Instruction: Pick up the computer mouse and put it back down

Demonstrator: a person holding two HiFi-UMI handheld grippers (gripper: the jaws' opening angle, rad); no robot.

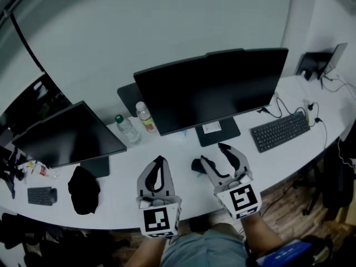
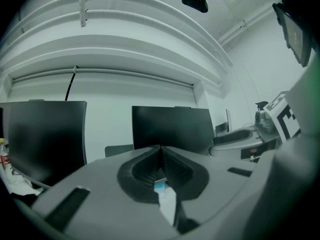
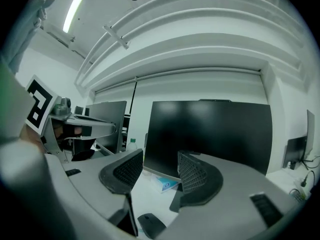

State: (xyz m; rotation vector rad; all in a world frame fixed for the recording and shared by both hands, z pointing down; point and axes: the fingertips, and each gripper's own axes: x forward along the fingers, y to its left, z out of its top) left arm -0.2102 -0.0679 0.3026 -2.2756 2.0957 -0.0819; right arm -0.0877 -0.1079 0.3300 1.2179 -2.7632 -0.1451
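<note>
Fingers (image 3: 127,171) of the right gripper (image 3: 161,161) stand spread, with nothing held between them. The computer mouse (image 3: 151,225) lies on the white worktop (image 3: 150,196), below the open gap and nearer the camera than the fingertips, so it is not yet between them. In the head view the mouse sits just beside the left-hand finger of that gripper, on its outer side; whether the two touch cannot be told. The mouse is dark, low and rounded, with a smooth domed back, and rests flat. Farther along the worktop, seen through the gap, a small box with a blue label (image 3: 167,184) lies in front of the foot of the large monitor (image 3: 210,134).

The left gripper (image 2: 160,156) has its fingers pressed together with nothing in them, and it is held above the near edge of the worktop, well to the left of the mouse. A second monitor (image 1: 67,135) stands to the left, with two bottles (image 1: 136,122) between the screens. A black cloth (image 1: 83,189) lies in front of the second monitor, and a keyboard (image 1: 280,130) lies to the right of the large one.
</note>
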